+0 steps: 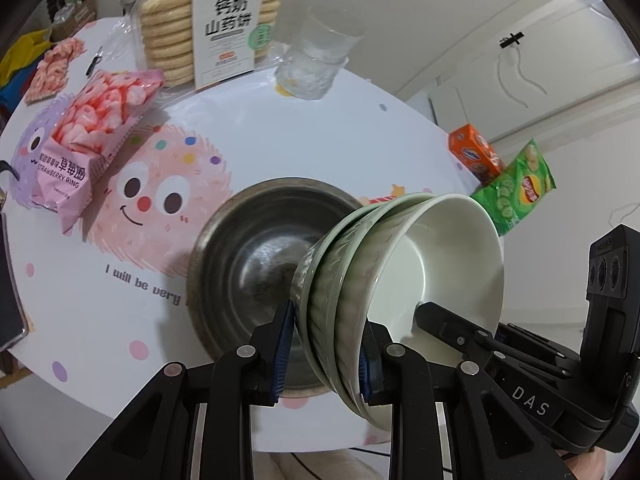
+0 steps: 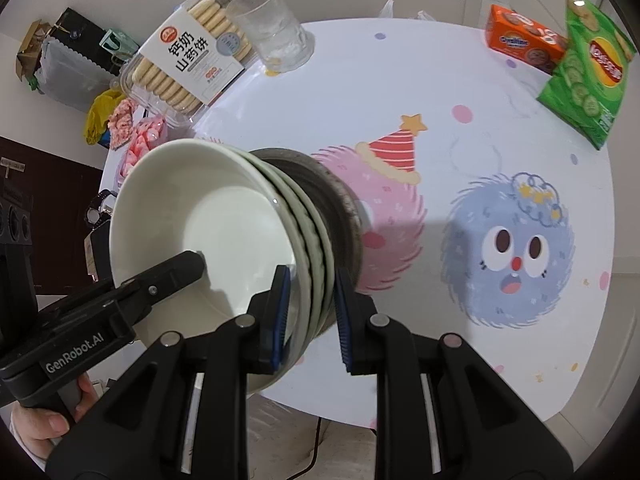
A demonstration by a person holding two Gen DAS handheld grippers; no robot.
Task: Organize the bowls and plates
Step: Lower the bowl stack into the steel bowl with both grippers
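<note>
Two grippers shared one load: a tilted stack of pale green bowls (image 1: 400, 280), nested together and lifted above the table (image 1: 280, 112). From the left wrist camera, the left gripper (image 1: 324, 354) was clenched on the stack's lower rim, one blue pad (image 1: 283, 350) against the ribbed outside, the other (image 1: 366, 376) inside the white hollow. The right gripper (image 1: 460, 332) reached into that same hollow from four o'clock. From the right wrist camera, the right gripper (image 2: 312, 320) gripped the stack (image 2: 224, 216) at its near rim, its pads (image 2: 280, 320) set on either side of the layered edges, while the left gripper (image 2: 188, 268) came in from eight o'clock, a hand (image 2: 48, 416) wrapped round its handle.

Beneath and behind the stack sat a dark metal bowl (image 1: 256, 256), upright on the table. Whether the stack touched it could not be told.

Around the table in the left view: a strawberry ring snack bag (image 1: 92, 136) at ten o'clock, a biscuit pack (image 1: 216, 24) at twelve, a clear glass (image 1: 316, 60) just right of it, an orange box (image 1: 476, 152) and a green crisp bag (image 1: 516, 184) at two o'clock
</note>
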